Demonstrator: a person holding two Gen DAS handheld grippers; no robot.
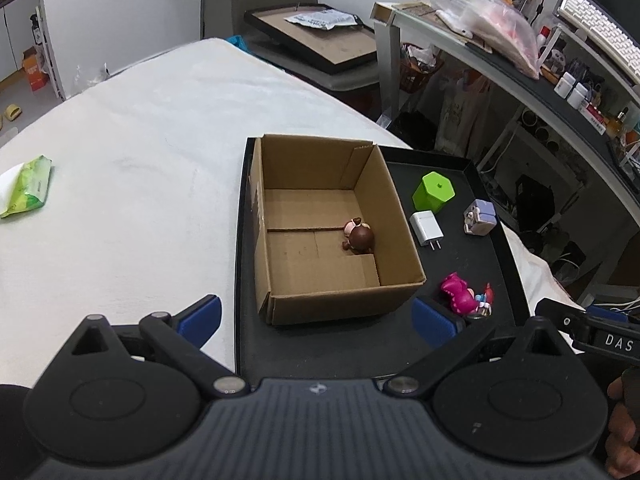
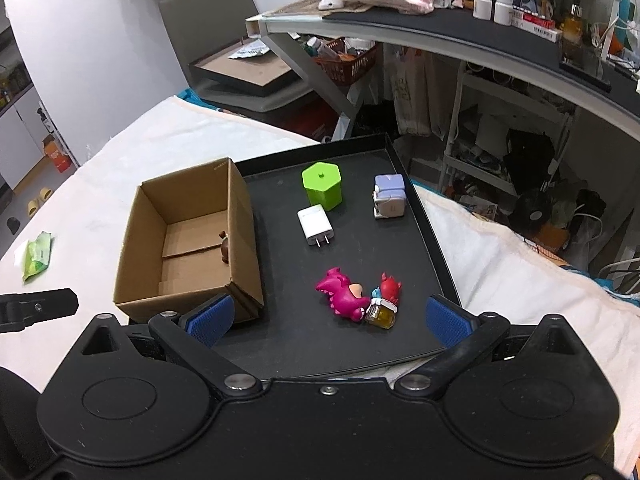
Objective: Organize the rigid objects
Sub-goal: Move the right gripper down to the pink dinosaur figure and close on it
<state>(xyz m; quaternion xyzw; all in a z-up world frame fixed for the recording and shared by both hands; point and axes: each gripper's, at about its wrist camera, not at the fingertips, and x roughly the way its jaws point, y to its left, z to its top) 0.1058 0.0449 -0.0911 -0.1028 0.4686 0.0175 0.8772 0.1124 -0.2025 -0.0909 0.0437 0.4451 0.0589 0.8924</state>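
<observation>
An open cardboard box (image 1: 320, 232) (image 2: 188, 248) stands on the left of a black tray (image 1: 464, 264) (image 2: 360, 340). A brown figurine (image 1: 358, 234) (image 2: 225, 250) lies inside the box. On the tray lie a green hexagonal container (image 1: 434, 191) (image 2: 322, 184), a white charger (image 1: 426, 227) (image 2: 315, 224), a lilac cube toy (image 1: 478, 216) (image 2: 389, 196), a pink dinosaur toy (image 1: 458, 294) (image 2: 342, 294), a small red figure (image 2: 390, 288) and a small yellow bottle (image 2: 382, 314). My left gripper (image 1: 316, 322) is open and empty in front of the box. My right gripper (image 2: 328, 320) is open and empty, just short of the pink dinosaur.
The tray rests on a white cloth-covered table (image 1: 140, 160). A green wipes packet (image 1: 28, 188) (image 2: 37, 256) lies at the far left. A cluttered desk (image 2: 440, 24) and shelves stand beyond the table's right edge.
</observation>
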